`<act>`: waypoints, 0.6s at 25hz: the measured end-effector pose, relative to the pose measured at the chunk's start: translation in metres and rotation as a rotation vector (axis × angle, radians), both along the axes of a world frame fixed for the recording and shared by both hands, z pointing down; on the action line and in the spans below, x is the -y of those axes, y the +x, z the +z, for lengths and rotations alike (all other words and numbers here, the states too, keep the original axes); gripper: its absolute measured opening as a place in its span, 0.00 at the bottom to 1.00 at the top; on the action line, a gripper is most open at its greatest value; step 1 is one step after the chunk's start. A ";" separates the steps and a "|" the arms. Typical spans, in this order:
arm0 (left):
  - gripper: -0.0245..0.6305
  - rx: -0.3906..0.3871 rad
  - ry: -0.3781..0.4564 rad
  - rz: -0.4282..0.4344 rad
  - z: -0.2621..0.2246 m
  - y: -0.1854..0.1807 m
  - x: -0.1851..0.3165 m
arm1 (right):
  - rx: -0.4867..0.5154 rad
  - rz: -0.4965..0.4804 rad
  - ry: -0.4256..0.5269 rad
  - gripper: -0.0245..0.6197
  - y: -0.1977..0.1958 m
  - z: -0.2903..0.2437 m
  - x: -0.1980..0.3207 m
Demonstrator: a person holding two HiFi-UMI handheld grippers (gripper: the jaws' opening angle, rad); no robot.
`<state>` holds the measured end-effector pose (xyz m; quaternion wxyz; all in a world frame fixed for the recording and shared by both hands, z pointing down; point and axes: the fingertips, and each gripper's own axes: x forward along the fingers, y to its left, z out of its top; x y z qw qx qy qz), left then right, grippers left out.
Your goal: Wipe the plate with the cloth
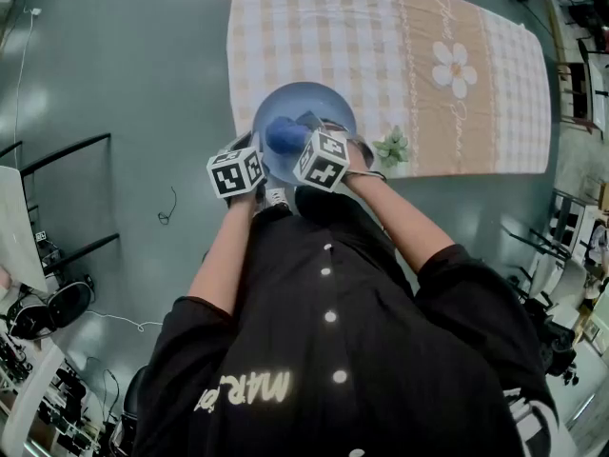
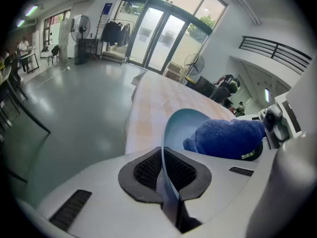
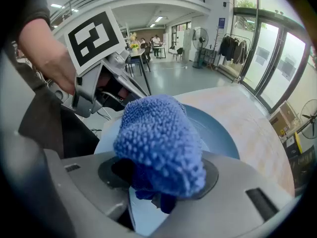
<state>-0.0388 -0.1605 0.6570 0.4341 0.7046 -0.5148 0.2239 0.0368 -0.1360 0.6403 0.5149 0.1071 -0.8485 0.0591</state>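
Pinching plate (image 2: 184, 125), left gripper (image 2: 166, 176); cloth (image 3: 159, 140) bunched inside right gripper (image 3: 161, 178).

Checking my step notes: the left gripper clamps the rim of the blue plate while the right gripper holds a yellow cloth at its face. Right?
Not quite. The cloth is blue, not yellow; the right gripper view shows it. Otherwise yes: the left gripper clamps the rim of the blue plate while the right gripper holds the cloth at its face.
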 end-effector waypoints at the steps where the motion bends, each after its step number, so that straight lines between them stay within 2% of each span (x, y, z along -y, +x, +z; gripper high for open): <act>1: 0.08 -0.001 -0.001 -0.002 0.000 0.000 0.000 | 0.003 -0.005 -0.003 0.35 -0.004 0.000 -0.002; 15: 0.08 -0.005 -0.007 -0.014 0.001 -0.001 -0.001 | -0.064 -0.166 0.063 0.35 -0.014 0.020 -0.022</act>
